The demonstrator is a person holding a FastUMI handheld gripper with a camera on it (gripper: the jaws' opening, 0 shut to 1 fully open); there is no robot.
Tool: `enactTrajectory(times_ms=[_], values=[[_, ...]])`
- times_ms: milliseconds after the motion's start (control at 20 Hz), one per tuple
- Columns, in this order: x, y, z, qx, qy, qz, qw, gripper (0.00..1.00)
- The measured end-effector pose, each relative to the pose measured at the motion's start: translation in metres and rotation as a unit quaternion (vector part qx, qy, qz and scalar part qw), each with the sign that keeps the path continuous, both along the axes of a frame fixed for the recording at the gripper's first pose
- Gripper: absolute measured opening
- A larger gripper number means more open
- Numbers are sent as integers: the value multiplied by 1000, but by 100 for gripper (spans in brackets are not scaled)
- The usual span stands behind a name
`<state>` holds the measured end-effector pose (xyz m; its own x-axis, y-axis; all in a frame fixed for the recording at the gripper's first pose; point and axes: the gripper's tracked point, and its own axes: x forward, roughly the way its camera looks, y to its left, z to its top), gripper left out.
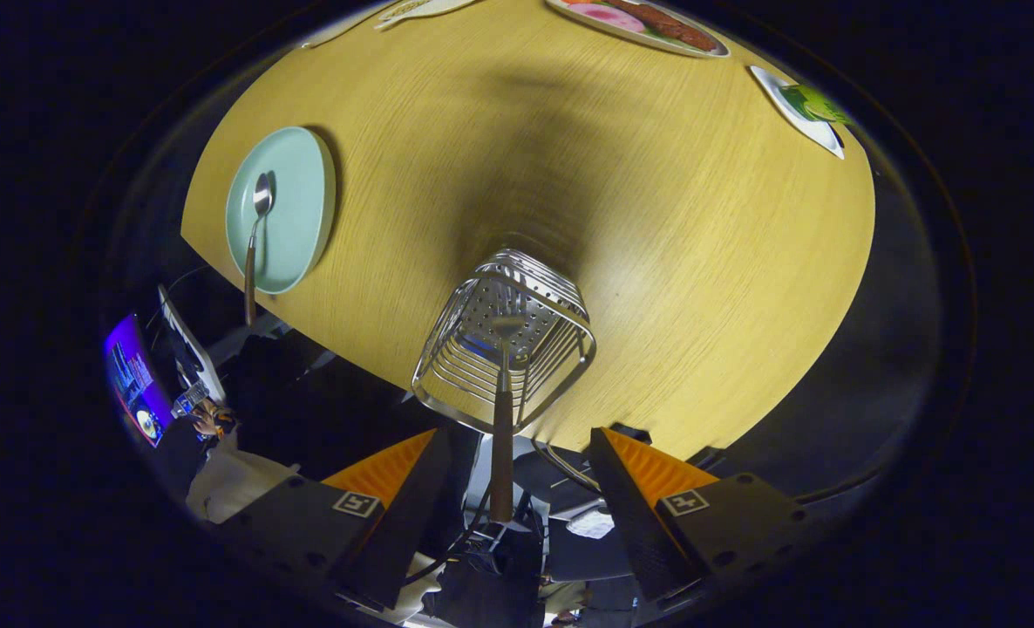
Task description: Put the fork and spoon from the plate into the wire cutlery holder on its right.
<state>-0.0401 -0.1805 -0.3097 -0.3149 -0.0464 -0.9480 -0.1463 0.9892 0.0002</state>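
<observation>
Pale green, the plate (295, 205) sits near the table's left edge, well off to the left of your fingers. You still have the spoon (254, 240) on it: its bowl rests on the plate and its wooden handle runs out over the rim and past the table edge. Below the plate, off the table, you can make out a lit screen (138, 384) and a person's hand (207, 420) beside it.

Move right across the light wood table (674, 262) and you reach the wire cutlery holder (517, 336), standing at the near edge of the table, just ahead of your fingers and roughly centred between them. You look down into its open top, with the perforated floor showing through the wire hoops. The fork (502, 410) already stands inside it, its metal end down on the perforated floor and its wooden handle leaning out over the near rim toward you, so that the handle's end lies in the gap between your fingers.

Your gripper (512, 453) is spread wide; neither finger touches the fork handle or the holder, and you hold nothing.

Further right and beyond the holder, at the far side of the table, lie a flat plate with a printed food picture (648, 24) and then a small white card with a green picture (806, 106).
</observation>
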Motion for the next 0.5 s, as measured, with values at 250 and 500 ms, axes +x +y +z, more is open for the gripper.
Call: enactTrajectory(times_ms=[250,500], values=[[8,6,47,14,-112,-32,993,99],[22,32,110,28,-244,-13,969,100]])
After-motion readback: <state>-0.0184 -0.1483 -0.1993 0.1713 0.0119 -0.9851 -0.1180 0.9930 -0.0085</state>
